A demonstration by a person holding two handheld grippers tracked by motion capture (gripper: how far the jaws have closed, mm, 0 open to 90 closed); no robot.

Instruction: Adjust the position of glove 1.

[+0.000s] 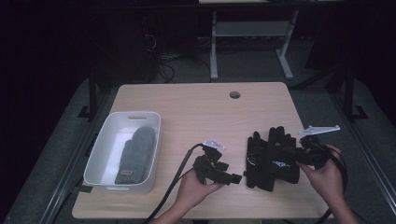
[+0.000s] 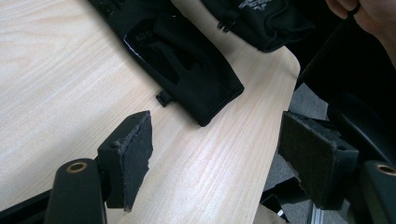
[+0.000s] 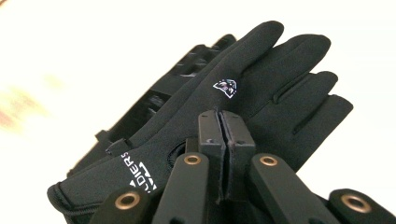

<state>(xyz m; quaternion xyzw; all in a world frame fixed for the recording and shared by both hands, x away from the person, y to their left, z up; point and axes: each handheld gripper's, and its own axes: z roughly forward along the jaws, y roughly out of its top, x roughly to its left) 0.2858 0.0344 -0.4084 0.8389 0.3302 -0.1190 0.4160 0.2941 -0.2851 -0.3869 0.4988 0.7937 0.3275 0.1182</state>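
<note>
My right gripper (image 3: 226,119) is pinched on the upper black fabric glove with white logo (image 3: 261,88), on the pale wooden table (image 1: 196,107) beside its twin; my left gripper (image 2: 219,158) gapes empty.

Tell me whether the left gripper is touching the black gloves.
Apart. In the left gripper view, the left gripper has open jaws, with bare table between them and the nearest black glove.

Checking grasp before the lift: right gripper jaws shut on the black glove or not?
Shut on it. In the right gripper view the right gripper has its jaws pressed together, pinching fabric of the nearer black glove; the glove looks raised.
</note>
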